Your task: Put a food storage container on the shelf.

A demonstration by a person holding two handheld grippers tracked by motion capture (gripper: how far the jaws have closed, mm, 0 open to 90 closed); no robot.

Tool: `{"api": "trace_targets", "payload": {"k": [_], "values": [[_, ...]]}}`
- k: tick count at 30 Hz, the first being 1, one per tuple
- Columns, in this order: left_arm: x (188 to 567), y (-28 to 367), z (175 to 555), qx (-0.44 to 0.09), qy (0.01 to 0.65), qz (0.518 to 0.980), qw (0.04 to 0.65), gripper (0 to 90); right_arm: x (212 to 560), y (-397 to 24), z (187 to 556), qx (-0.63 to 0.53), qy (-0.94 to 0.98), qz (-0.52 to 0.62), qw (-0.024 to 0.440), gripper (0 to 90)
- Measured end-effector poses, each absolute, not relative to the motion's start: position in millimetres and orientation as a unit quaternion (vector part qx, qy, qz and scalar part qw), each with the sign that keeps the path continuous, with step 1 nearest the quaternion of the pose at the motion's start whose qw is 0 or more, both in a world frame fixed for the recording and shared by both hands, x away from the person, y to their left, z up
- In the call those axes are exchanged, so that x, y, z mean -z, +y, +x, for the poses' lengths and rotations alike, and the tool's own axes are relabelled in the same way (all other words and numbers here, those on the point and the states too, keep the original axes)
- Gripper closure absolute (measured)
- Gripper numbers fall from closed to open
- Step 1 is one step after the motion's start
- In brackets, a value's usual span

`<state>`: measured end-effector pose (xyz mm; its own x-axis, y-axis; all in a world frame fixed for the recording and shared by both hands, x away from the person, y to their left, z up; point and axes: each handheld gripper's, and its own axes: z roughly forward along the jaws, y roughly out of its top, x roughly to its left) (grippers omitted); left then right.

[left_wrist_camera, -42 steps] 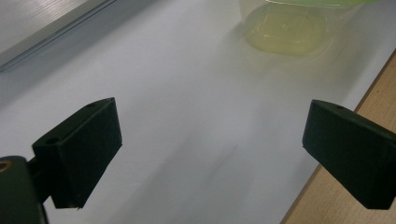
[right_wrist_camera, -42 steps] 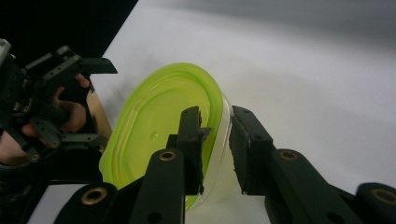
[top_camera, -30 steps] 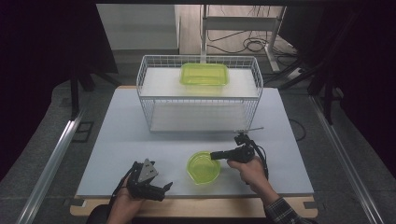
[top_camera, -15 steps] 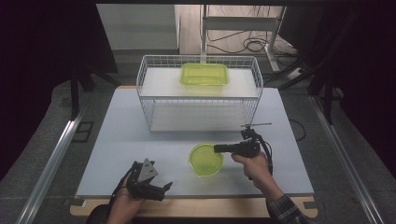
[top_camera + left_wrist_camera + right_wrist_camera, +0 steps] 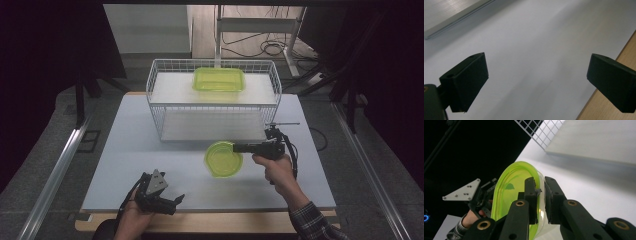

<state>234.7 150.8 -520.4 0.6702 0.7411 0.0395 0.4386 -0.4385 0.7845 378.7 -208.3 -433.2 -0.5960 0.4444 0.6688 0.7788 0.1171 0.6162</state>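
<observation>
A round, translucent green bowl (image 5: 223, 159) hangs above the white table, gripped by its right rim in my right gripper (image 5: 238, 148), which points left. In the right gripper view the two black jaws pinch the green bowl's (image 5: 510, 192) wall between them, my right gripper (image 5: 541, 192) shut on it. My left gripper (image 5: 172, 200) rests in a hand near the table's front edge, left of the bowl. In the left gripper view its jaws stand wide apart over bare table, my left gripper (image 5: 536, 80) open with nothing between them.
A white wire basket (image 5: 165, 107) stands at the back middle of the white table (image 5: 125, 145), with a rectangular green container (image 5: 219, 80) on top of it. The wooden front edge (image 5: 621, 57) runs just beside the left gripper.
My right gripper has lifted the green bowl off the table and carried it toward the basket. The left gripper has kept still.
</observation>
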Motion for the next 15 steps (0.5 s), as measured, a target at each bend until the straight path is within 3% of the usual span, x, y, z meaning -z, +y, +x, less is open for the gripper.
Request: {"api": "trace_targets", "payload": {"k": [15], "values": [[518,154,234,-0.185,0.355,0.816,0.418,2.4,403,-208,386,0.537,-0.72,-0.412,0.151,81.2]]}}
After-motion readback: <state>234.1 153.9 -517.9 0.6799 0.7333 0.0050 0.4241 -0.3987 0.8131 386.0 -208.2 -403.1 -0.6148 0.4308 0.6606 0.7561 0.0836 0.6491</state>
